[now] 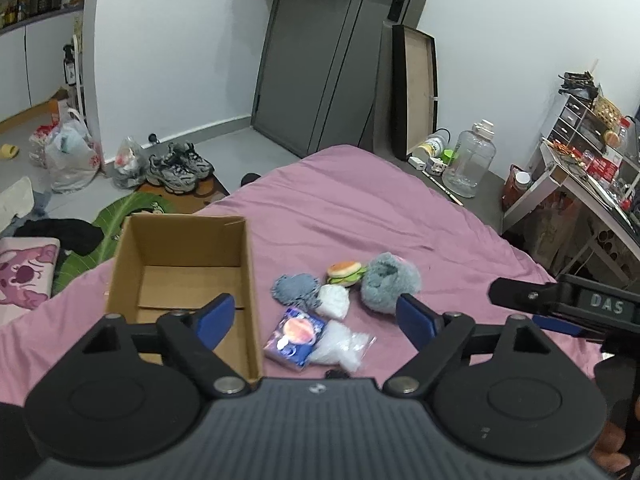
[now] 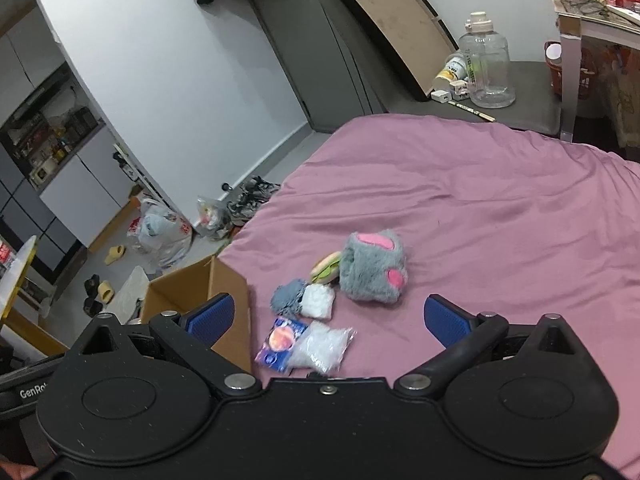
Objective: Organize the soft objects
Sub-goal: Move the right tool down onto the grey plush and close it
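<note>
Soft objects, six in a loose cluster on a pink bedsheet [image 1: 360,216], just right of an open cardboard box [image 1: 180,276] as the left wrist view has it

Left gripper [image 1: 316,314]: jaws spread wide, nothing between the blue pads; the left pad hangs over the box, the right one over the sheet near the grey plush. Right gripper [image 2: 338,316]: jaws likewise apart, holding nothing, above the near end of the cluster; its black body shows at the right edge of the left wrist view

Nearest items: blue packet with an orange-pink print [image 1: 296,338], flat, close beside the box wall; clear bag of white filling [image 1: 344,346], touching the packet's right side

Middle: small white puff [image 1: 334,300]; blue-grey fuzzy piece [image 1: 294,288] to its left, touching it

Farthest of the cluster: burger-shaped plush [image 1: 346,272]; grey paw-shaped plush [image 2: 374,266] with pink pads, largest item, lying against the burger

Box: upright, interior bare, standing on the sheet near the bed's left edge

Beyond the bed: clear water jug [image 1: 470,164] on the grey floor, sneakers [image 1: 180,166] and plastic bags by the white wall, grey door [image 1: 320,60]
</note>
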The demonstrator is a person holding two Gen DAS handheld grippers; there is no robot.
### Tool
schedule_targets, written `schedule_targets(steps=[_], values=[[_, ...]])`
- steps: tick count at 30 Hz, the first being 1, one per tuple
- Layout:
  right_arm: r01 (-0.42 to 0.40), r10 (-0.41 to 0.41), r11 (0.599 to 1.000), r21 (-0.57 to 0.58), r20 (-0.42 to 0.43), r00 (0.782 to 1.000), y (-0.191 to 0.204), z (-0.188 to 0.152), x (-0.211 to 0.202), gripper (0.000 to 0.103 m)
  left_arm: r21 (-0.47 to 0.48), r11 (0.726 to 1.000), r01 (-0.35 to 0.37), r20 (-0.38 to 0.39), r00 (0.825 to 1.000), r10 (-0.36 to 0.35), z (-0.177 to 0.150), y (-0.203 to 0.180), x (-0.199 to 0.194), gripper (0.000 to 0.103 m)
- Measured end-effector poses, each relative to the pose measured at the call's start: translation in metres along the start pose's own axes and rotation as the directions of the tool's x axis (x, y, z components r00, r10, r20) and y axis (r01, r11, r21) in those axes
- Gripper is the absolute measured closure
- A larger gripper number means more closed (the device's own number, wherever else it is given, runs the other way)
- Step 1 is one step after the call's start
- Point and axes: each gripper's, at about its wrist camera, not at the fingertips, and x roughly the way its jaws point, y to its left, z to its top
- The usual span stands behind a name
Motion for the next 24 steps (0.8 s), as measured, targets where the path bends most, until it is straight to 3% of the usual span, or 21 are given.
schedule_targets(steps=[6, 10, 12, 16, 18, 24], values=[[-0.008, 0.008, 1.0, 0.005, -0.022, 1.0, 0.001, 0.028, 0.039, 0.003, -0.021, 1.0, 0.004, -0.024, 1.0, -0.004, 0.019, -0.01, 0.034, 0.02], [0.017, -0.016, 0.999, 0.028, -0.034, 0.999, -0.007, 0.039, 0.065, 0.004, -0.042, 0.999, -0.016, -0.034, 0.999, 0.014, 0.026, -0.014, 0.054, 0.027], [-0.007, 0.01, 0.998, 0.056, -0.058, 0.998, -0.015, 0.043, 0.077, 0.012, -0.055, 0.998, -0.017, -0.045, 0.999, 0.014, 0.03, -0.015, 0.066, 0.03], [0.006, 0.0, 0.998, 0.064, -0.089, 0.996, -0.027, 0.047, 0.096, 0.015, -0.08, 0.996, -0.032, -0.085, 0.996, 0.025, 0.031, -0.015, 0.091, 0.036], [0.002, 0.009, 0.996, 0.091, -0.119, 0.993, -0.034, 0.047, 0.107, 0.021, -0.104, 0.994, -0.038, -0.104, 0.994, 0.027, 0.031, -0.014, 0.104, 0.039], [0.015, 0.001, 0.996, 0.085, -0.186, 0.983, -0.043, 0.042, 0.136, 0.022, -0.141, 0.989, -0.048, -0.147, 0.989, 0.027, 0.034, -0.021, 0.142, 0.04]])
